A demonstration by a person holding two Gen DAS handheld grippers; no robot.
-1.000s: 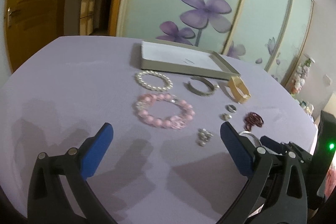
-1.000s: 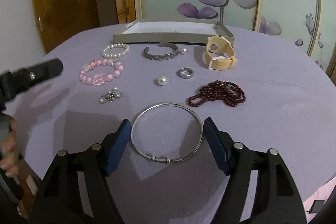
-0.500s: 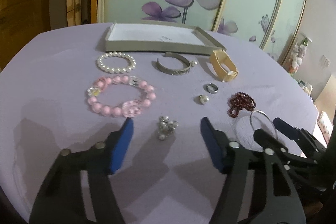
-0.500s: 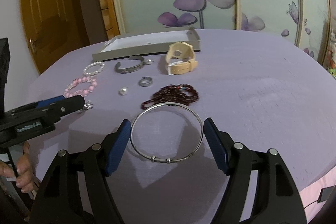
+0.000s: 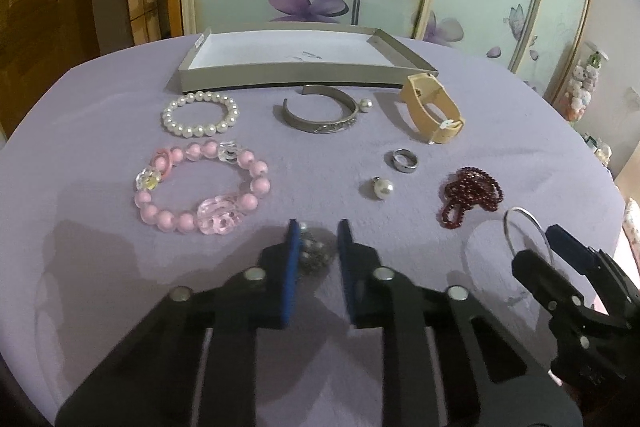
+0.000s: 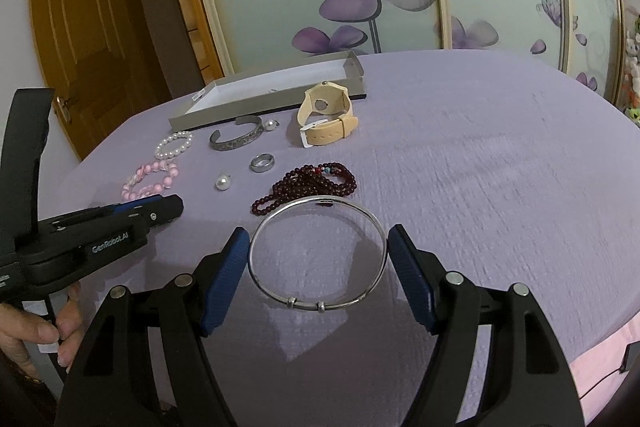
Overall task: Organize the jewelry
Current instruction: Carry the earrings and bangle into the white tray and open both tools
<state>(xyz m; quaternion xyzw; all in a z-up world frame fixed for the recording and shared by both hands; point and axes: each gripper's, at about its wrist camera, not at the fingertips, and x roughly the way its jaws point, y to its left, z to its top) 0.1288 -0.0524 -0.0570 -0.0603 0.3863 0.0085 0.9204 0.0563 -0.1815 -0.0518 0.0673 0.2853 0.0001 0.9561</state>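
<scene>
Left tool (image 5: 316,247) narrowed around silver charm (image 5: 314,253) | right tool (image 6: 316,267) spread, flanking one bangle (image 6: 316,255)

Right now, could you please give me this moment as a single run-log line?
left gripper: closing around silver charm cluster | right gripper: silver bangle between open fingers | tray: no jewelry inside
</scene>
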